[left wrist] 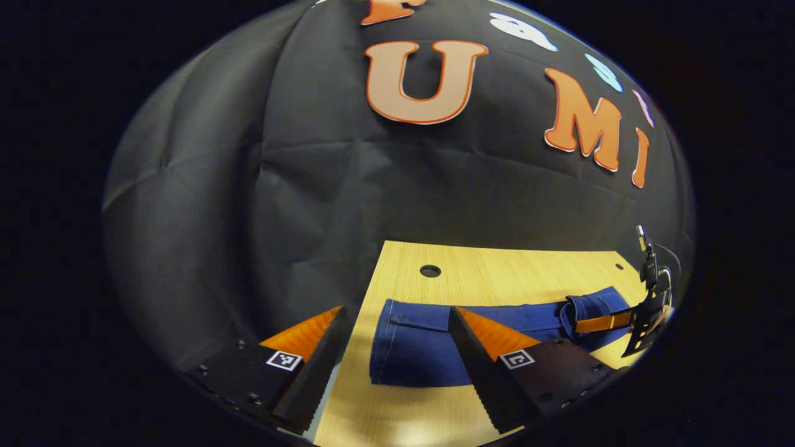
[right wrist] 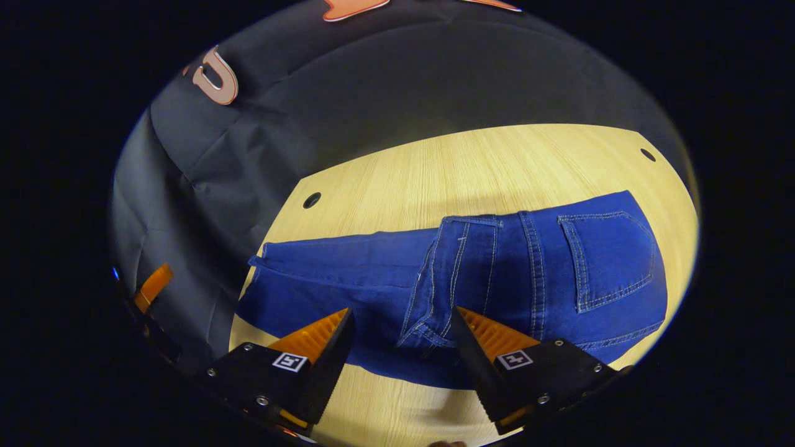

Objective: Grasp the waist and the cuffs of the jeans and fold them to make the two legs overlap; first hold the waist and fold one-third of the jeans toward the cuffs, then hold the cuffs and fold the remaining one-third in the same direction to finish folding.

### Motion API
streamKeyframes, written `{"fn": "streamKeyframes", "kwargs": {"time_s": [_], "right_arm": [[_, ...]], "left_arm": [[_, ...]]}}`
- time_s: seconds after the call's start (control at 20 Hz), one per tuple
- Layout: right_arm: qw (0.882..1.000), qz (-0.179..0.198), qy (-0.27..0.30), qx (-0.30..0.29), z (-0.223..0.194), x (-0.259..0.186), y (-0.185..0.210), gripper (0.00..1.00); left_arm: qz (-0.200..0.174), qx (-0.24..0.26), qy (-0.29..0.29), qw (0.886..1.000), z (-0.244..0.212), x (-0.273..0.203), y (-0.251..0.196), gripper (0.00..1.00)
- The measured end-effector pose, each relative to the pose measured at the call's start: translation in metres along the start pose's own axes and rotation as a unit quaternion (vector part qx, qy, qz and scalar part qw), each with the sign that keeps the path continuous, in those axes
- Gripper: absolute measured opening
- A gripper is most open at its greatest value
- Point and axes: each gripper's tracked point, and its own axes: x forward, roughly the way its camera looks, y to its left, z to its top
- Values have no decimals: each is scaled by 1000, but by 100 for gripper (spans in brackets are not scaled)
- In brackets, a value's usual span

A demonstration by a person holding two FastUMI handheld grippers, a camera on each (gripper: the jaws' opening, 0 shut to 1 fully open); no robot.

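Blue jeans [right wrist: 385,273] lie lengthwise on the wooden table [right wrist: 472,167], legs overlapped. The waist part with a back pocket [right wrist: 615,261] is folded over the legs, its waistband edge [right wrist: 435,279] near the middle. My right gripper [right wrist: 402,312] hovers open just above and in front of that edge, holding nothing. In the left gripper view the cuff end of the jeans [left wrist: 397,341] lies at the table's left edge. My left gripper [left wrist: 397,310] stands open over the cuffs, one finger off the table's side. The right gripper [left wrist: 646,323] appears farther off by the folded end.
The table [left wrist: 497,267] has small round holes [left wrist: 430,270] [right wrist: 312,200] near its far corners. Black cloth wall rises close behind and to the left. Bare wood lies beyond the jeans and in a strip at the near edge.
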Motion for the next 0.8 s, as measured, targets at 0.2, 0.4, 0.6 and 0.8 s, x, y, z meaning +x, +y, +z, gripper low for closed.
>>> {"fn": "streamKeyframes", "kwargs": {"time_s": [0.2, 0.4, 0.6, 0.8], "right_arm": [[1000, 2, -12, -18, 18, -16, -6, 97], [999, 13, -28, -18, 34, -39, -14, 98], [999, 29, -29, 2, 36, -60, -25, 98], [999, 19, -29, 13, 38, -66, -44, 98]], "left_arm": [[-32, -145, 45, 988, -43, -5, -9, 98], [-24, -312, 91, 945, -74, 3, -18, 98], [5, -369, 111, 923, -69, 2, -14, 98], [45, -383, 137, 912, -95, 27, 4, 98]]}}
